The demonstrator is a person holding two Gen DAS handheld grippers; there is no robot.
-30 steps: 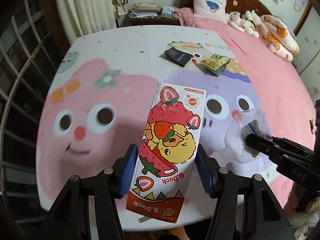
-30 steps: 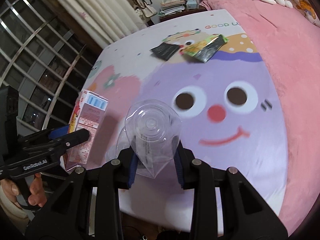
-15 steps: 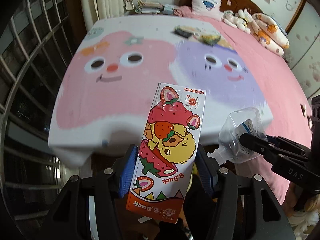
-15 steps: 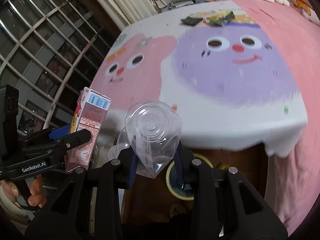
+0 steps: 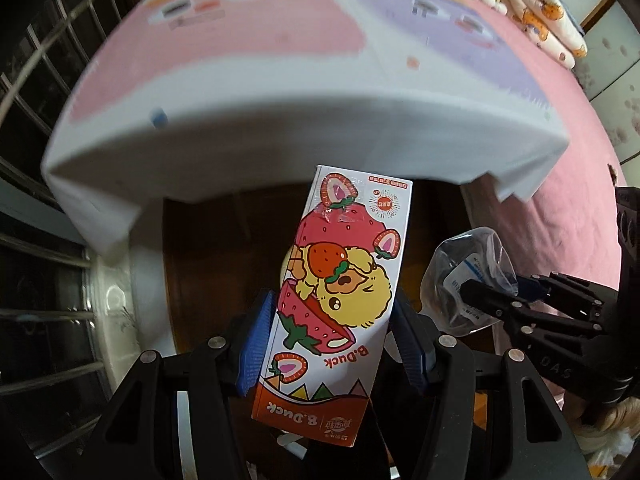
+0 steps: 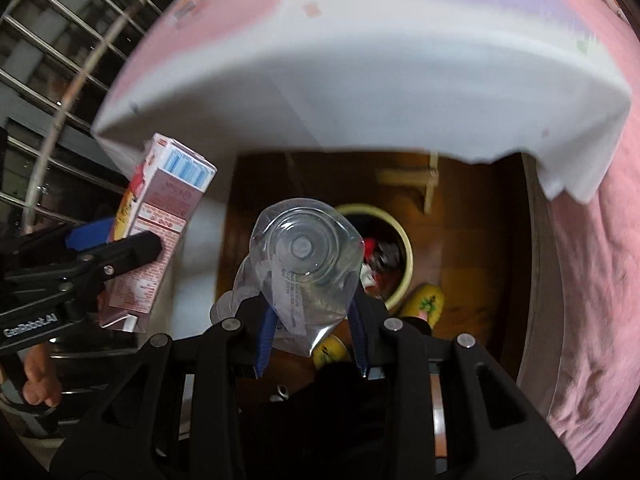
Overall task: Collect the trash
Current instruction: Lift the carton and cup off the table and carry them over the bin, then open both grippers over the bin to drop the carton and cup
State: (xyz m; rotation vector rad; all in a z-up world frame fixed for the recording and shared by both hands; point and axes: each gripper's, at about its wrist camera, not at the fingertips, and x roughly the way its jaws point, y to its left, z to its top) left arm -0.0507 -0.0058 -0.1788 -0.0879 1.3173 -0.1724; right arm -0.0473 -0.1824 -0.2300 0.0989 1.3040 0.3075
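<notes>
While clamped on the carton (image 5: pixel 340 292), left claw (image 5: pixel 334 344) hangs just beside right claw (image 6: pixel 312 328), itself squeezing a crushed bottle (image 6: pixel 304 264); both held over floor, above and short of the bin (image 6: pixel 404 240). Could drop either piece onto the floor or the slippers (image 6: pixel 424 300) if released early, since bin mouth sits small and part full. Could knock claws together, being so close. Little room beyond: hanging sheet (image 6: pixel 360 92) edge overhead, bed (image 6: pixel 580 280) to the right, window bars (image 5: pixel 48 260) left.
</notes>
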